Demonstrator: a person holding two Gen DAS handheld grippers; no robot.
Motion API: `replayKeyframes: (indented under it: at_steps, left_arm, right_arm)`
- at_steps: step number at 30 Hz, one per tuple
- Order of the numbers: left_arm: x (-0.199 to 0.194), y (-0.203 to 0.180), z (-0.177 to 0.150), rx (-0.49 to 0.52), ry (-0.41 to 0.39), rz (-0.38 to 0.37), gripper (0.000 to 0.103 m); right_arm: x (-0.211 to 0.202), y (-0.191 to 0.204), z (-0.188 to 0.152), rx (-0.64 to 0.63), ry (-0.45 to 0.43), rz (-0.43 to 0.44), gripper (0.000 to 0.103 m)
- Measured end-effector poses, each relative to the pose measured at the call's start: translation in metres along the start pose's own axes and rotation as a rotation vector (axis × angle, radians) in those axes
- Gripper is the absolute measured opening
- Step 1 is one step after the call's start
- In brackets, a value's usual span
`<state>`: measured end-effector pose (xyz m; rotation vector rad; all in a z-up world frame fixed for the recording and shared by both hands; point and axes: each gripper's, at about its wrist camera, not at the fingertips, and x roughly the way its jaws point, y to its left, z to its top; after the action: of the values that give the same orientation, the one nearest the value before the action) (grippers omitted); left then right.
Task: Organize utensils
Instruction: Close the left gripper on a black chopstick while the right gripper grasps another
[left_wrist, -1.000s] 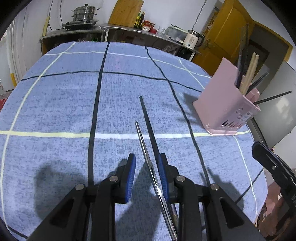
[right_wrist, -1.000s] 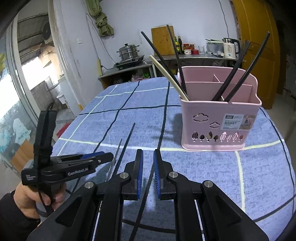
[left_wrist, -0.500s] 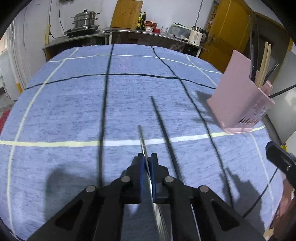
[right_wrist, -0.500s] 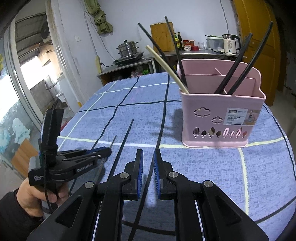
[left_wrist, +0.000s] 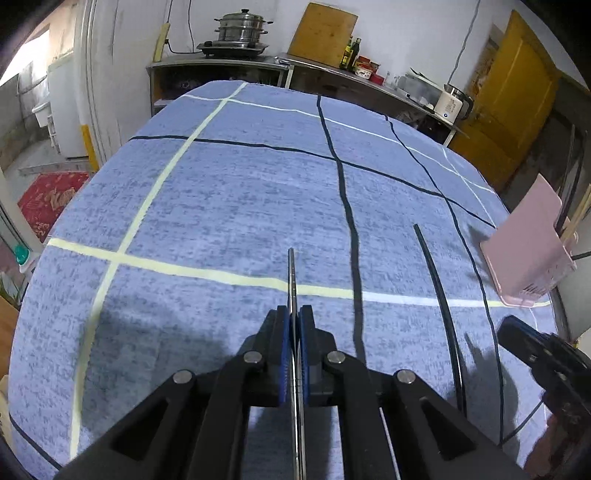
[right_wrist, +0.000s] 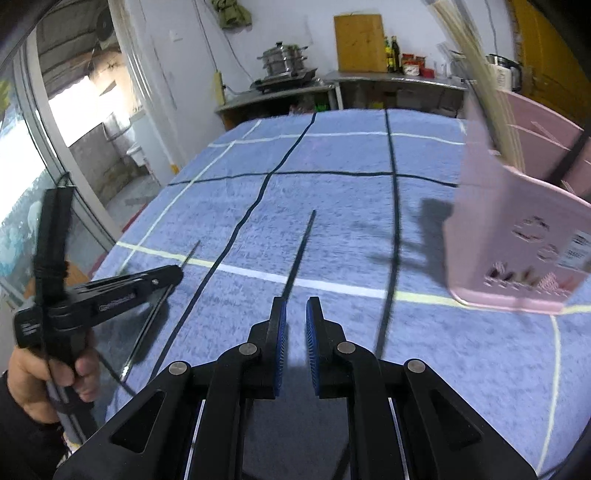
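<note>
Soft daylight from the left, faint shadows, fisheye-bent edges, motion blur in the right view.

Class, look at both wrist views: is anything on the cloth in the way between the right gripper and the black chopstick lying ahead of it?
Nothing visible blocks it. The right gripper has its fingers apart just short of the black chopstick, with only bare tablecloth around. The pink basket stands off to the right.

My left gripper (left_wrist: 294, 325) sits at the bottom centre of its own view, angled downward, its blue-padded fingers (left_wrist: 283, 354) pressed together on a thin metal chopstick (left_wrist: 291, 280). My left hand (right_wrist: 48, 384), lower left in the right view, wraps the handle. My right gripper (right_wrist: 294, 321) also tilts down, fingers a little apart, nothing between them.
</note>
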<state>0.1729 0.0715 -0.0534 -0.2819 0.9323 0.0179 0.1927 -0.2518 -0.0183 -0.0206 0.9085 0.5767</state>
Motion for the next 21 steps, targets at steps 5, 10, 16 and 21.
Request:
replayKeyframes:
  at_steps: [5,10,16,21]
  left_arm:
    - [0.003,0.002,0.005,0.041,0.019,-0.019,0.007]
    - [0.006,0.001,0.013,0.072,0.047,-0.021,0.007]
    - [0.011,-0.005,0.022,0.128,0.091,-0.009,0.007]
    - [0.019,-0.010,0.031,0.179,0.111,0.012,0.007]
  right_arm:
    - [0.024,0.005,0.012,-0.012,0.034,-0.014,0.012]
    - [0.041,0.006,0.021,-0.023,0.070,-0.023,0.011]
    - [0.055,0.008,0.027,-0.027,0.111,-0.049,0.012]
    - [0.061,0.008,0.035,-0.024,0.133,-0.059,0.012]
